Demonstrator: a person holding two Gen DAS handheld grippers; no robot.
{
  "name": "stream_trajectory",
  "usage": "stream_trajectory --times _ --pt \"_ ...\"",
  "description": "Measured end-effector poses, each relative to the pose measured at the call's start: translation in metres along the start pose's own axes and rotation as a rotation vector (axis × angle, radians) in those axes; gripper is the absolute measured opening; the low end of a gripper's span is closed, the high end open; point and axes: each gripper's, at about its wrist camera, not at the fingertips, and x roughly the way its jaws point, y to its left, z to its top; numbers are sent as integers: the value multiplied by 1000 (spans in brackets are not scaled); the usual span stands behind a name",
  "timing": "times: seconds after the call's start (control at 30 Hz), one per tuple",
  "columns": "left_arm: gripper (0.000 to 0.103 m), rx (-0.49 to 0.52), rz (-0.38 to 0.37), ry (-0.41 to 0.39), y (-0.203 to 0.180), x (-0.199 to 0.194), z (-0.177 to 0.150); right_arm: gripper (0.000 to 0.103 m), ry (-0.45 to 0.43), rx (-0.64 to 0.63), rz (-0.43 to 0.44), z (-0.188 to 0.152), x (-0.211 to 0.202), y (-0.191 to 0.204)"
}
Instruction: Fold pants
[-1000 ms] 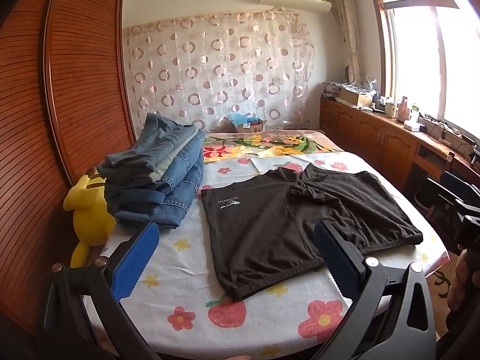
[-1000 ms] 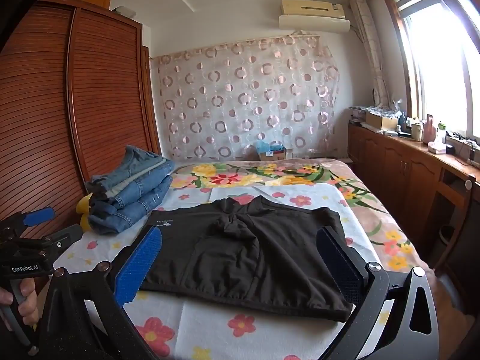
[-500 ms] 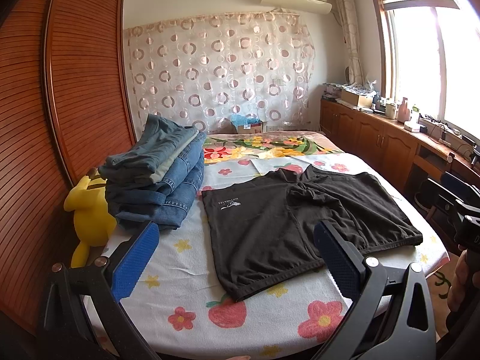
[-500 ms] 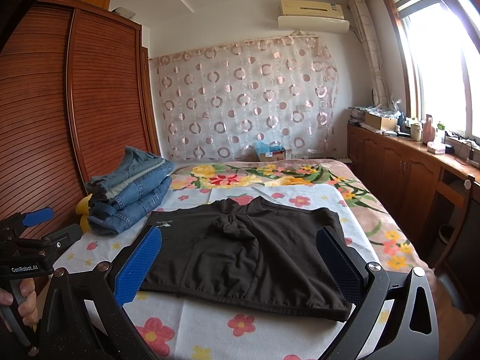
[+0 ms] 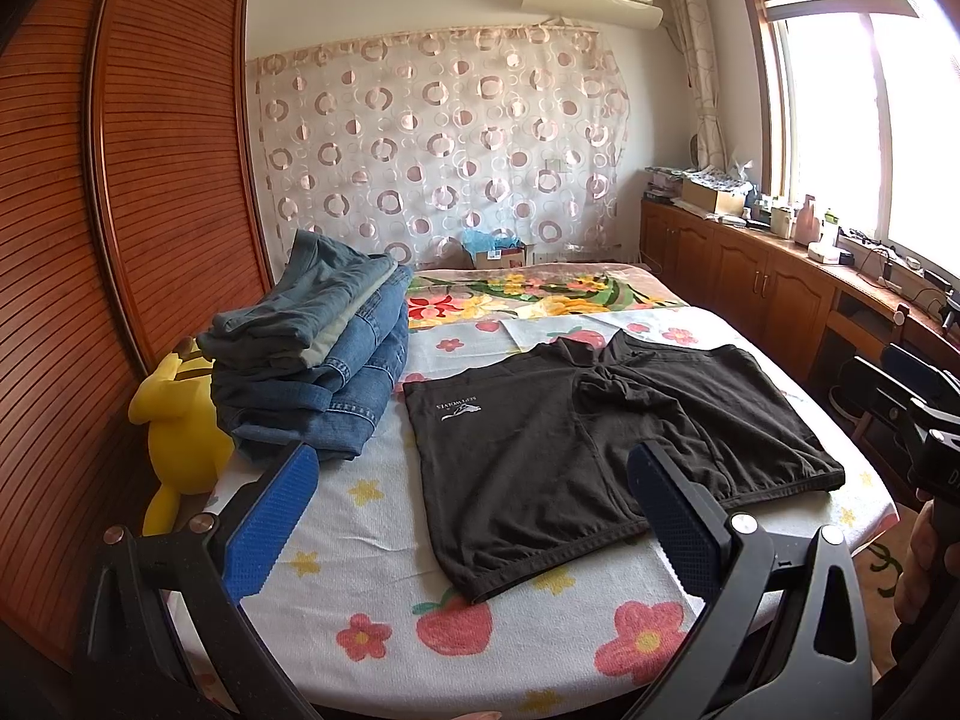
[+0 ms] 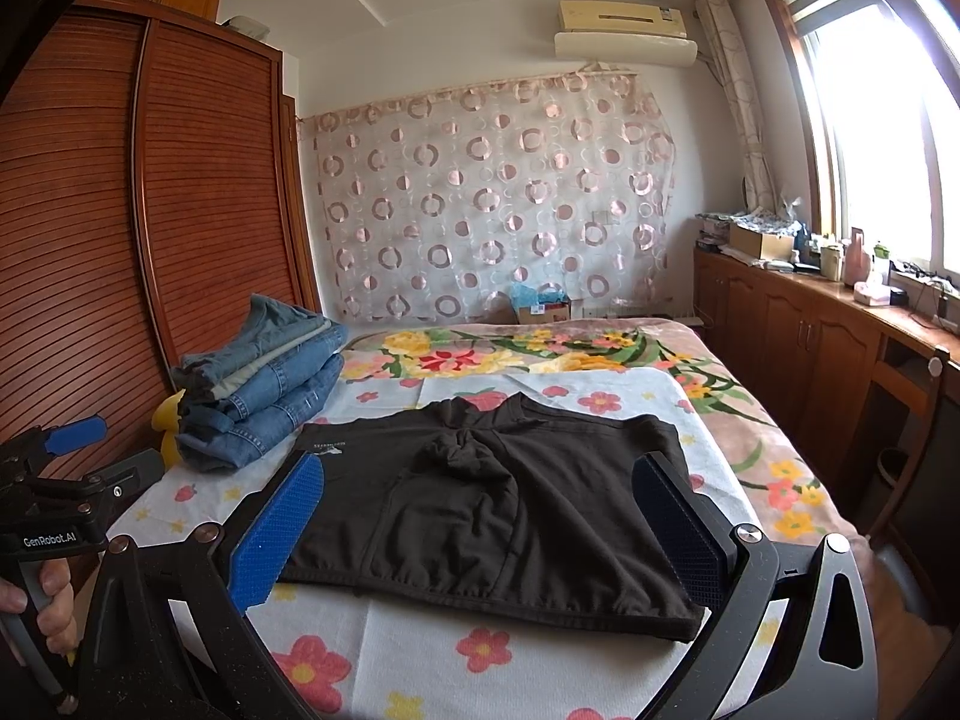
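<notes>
1. Both grippers you are holding, the left gripper (image 5: 471, 516) and the right gripper (image 6: 480, 525), are hovering with jaws spread apart, gripping nothing.
2. Black pants (image 5: 600, 438) are lying flat on the bed (image 5: 384, 606), just beside the stack of folded jeans (image 5: 318, 354).

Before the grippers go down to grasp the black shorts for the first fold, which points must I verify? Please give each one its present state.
1. Left gripper open, empty: ok.
2. Right gripper open, empty: ok.
3. Black shorts spread flat on the bed sheet: not ok, bunched at the crotch.
4. Near hem reachable at the bed edge: ok.
5. Folded jeans stack apart from the shorts: ok.
6. Anything hidden under the shorts: cannot tell.
</notes>
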Motion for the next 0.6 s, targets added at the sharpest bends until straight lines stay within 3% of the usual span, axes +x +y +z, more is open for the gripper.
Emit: stream_trajectory --times 0.6 --pt "103 1 1 -3 0 0 0 103 -2 1 1 0 0 0"
